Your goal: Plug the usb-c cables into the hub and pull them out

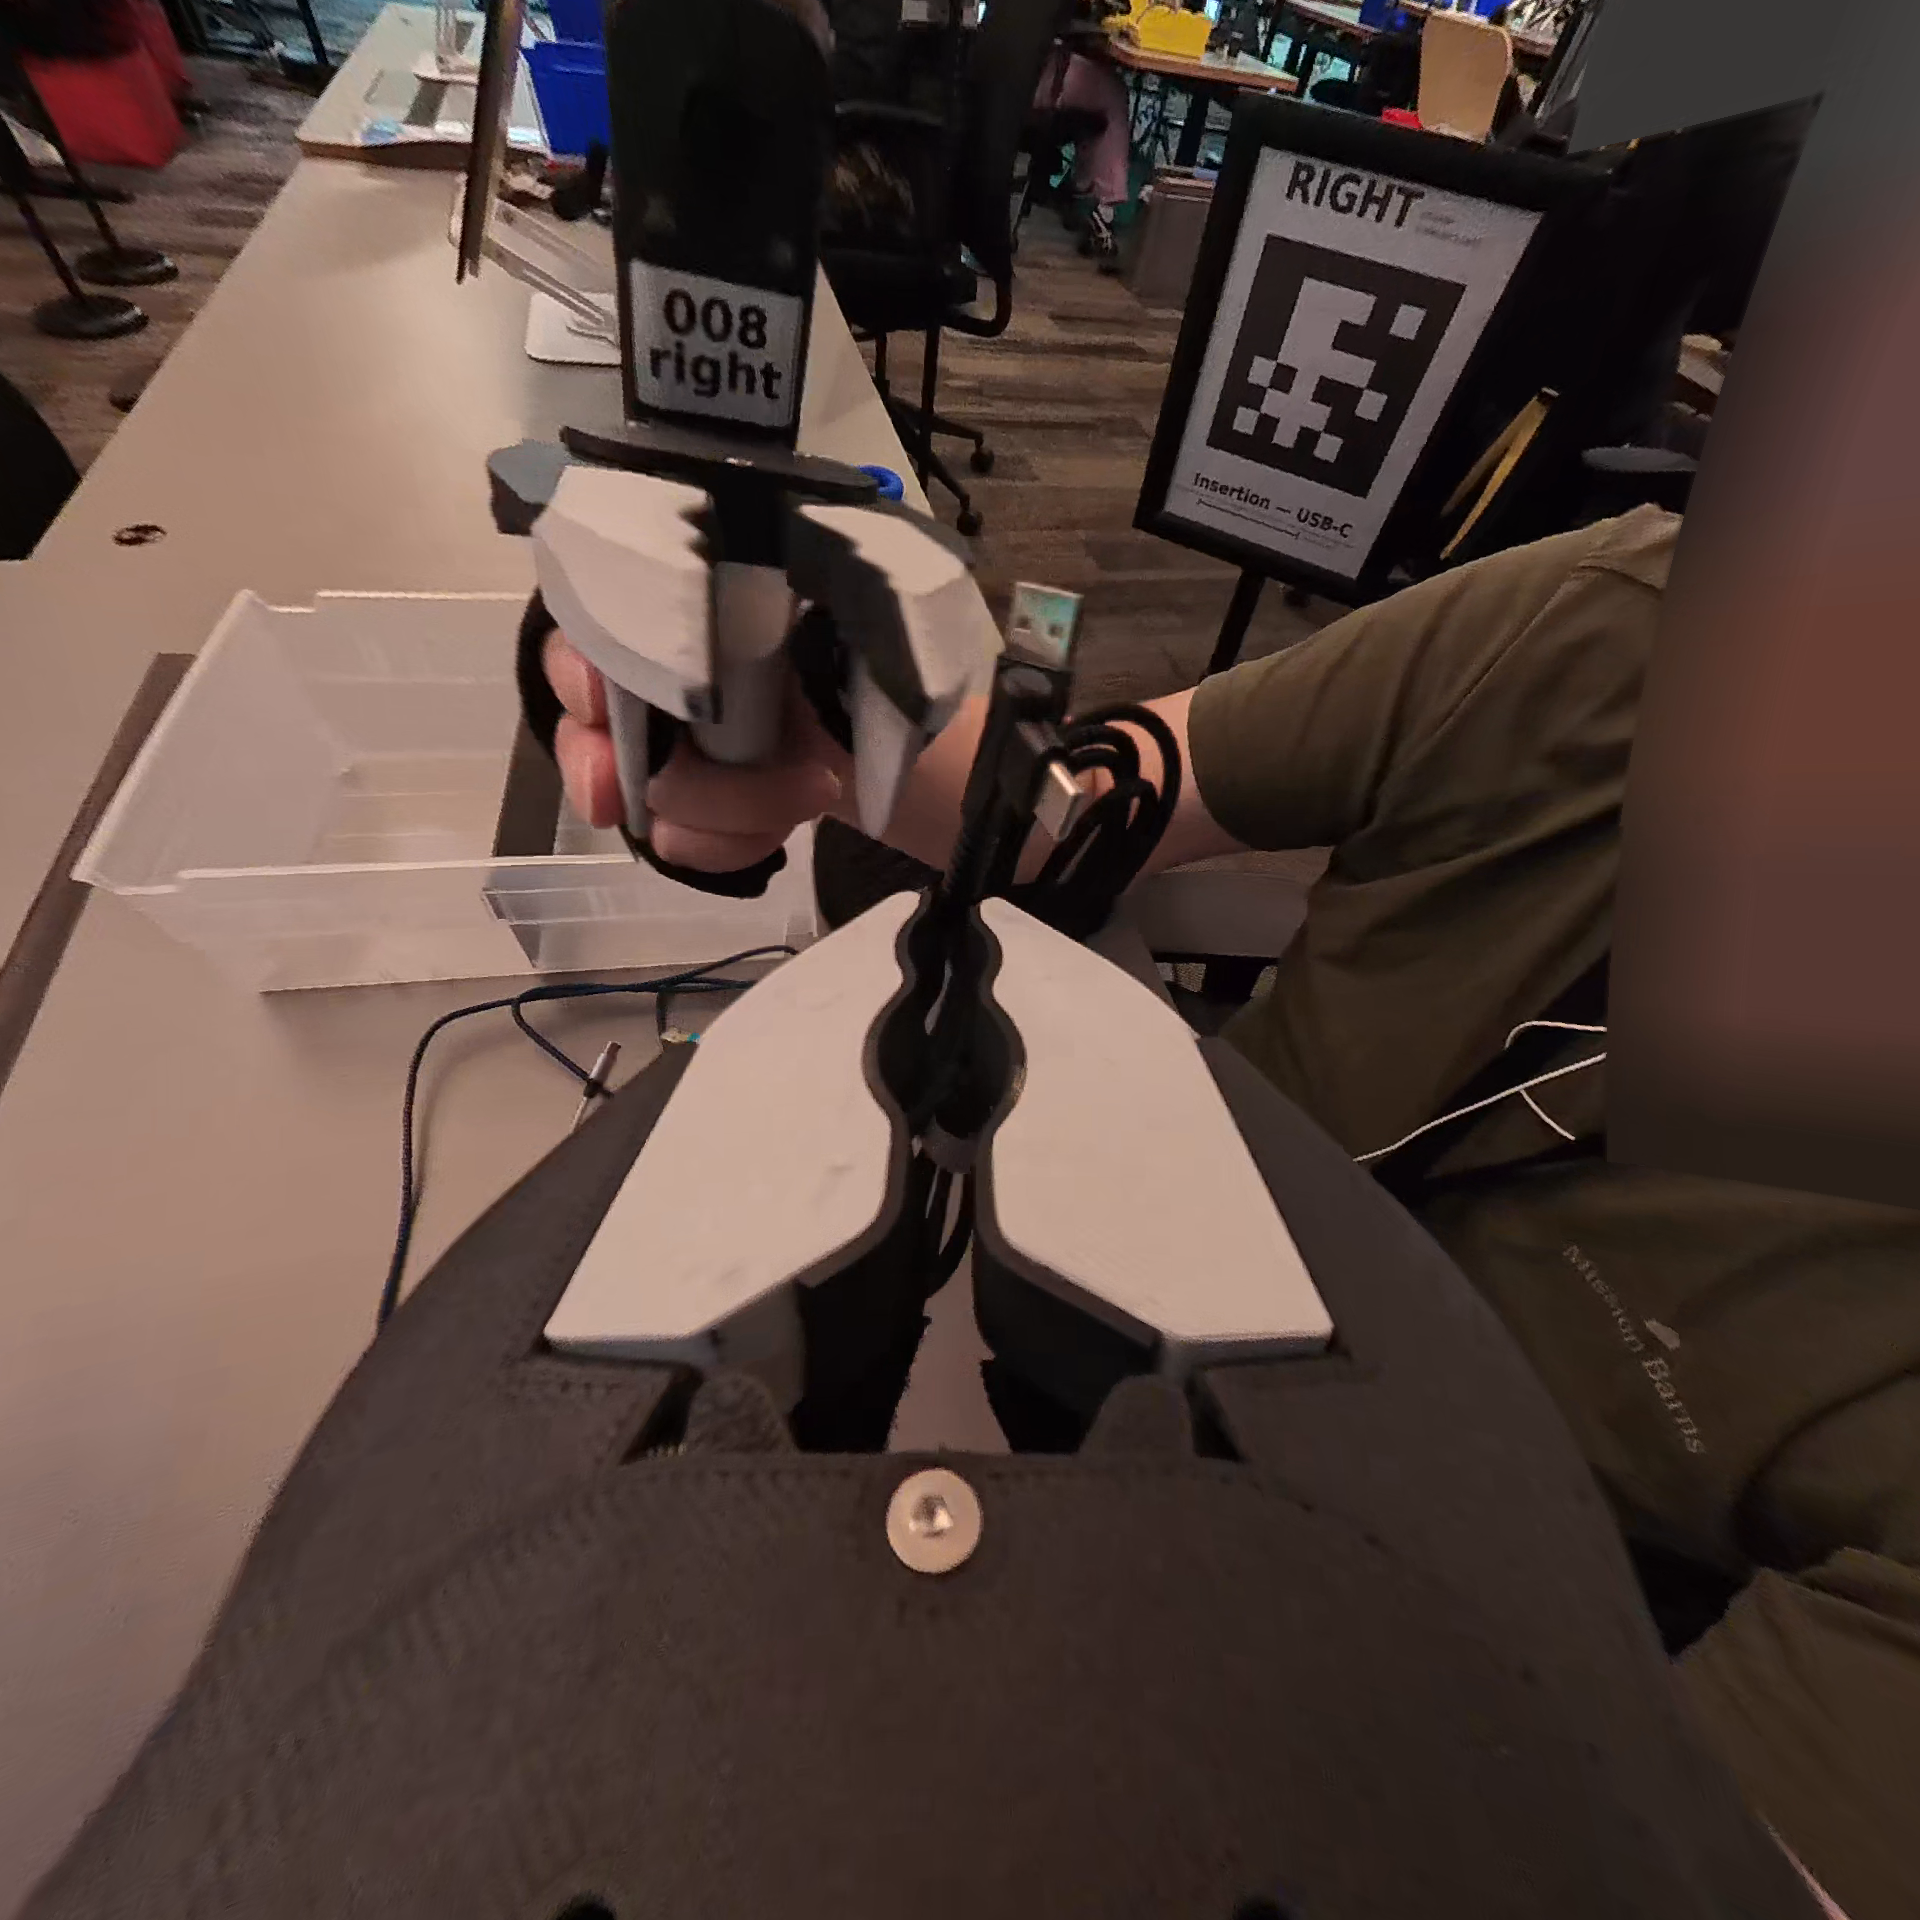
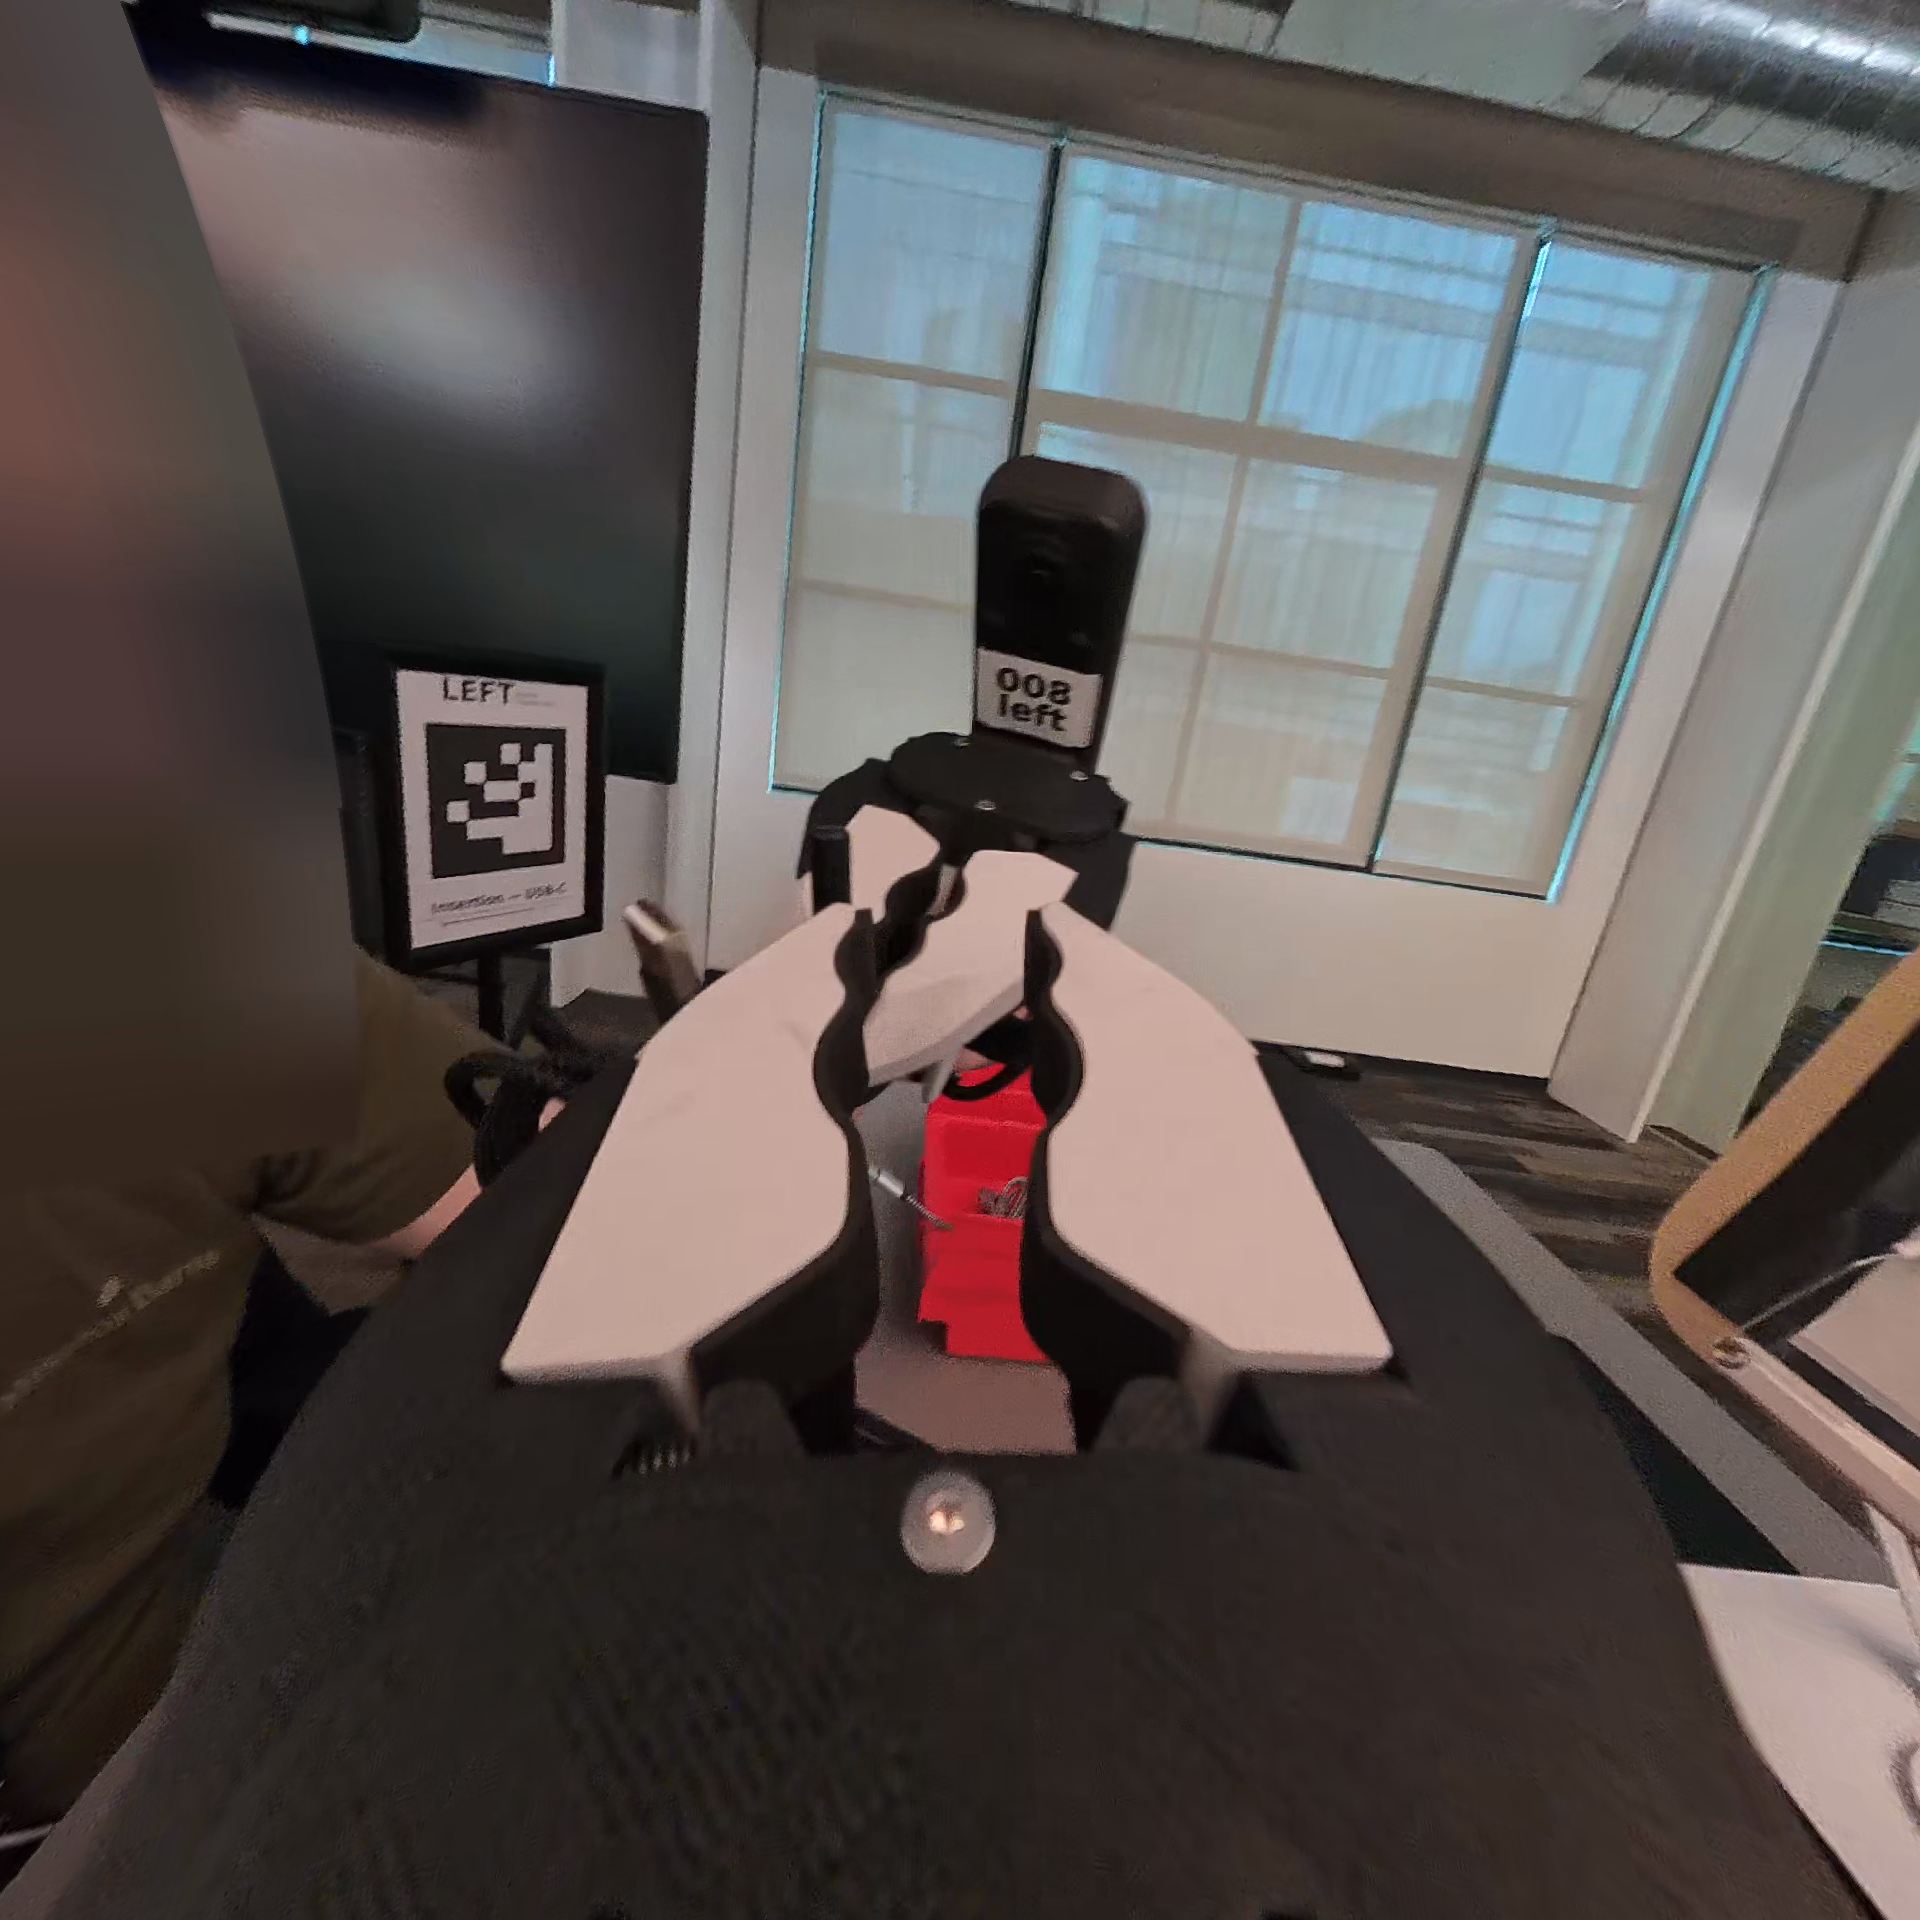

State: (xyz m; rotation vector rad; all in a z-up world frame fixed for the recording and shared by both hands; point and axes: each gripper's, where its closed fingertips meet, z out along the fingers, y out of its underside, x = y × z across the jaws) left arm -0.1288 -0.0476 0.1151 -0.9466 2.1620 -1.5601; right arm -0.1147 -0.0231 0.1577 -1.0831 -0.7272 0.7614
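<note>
Left gripper [image 1: 943, 935] pinching black cable bundle [image 1: 961, 904], fingers nearly closed around it; plugs [image 1: 1044, 623] sticking up past tips, loops hanging behind. Right gripper [image 2: 951, 935] hovering facing it, fingers parted, gripping nothing. Blue cable [image 1: 468, 1049] lying on table [image 1: 208, 1195] near clear bin [image 1: 312, 790]. Red block [image 2: 977, 1226] sitting beyond right gripper. Hub: cannot tell.

The left gripper [image 1: 940, 935] points toward twelve o'clock in its own view, its white fingers [image 1: 769, 1132] pinched together on a bundle of black cable [image 1: 961, 831]. The right gripper [image 2: 940, 966] has its fingers [image 2: 717, 1132] parted with a clear gap between them. In the left wrist view it faces the camera at eleven o'clock, held by a bare hand [image 1: 707, 800].
</note>
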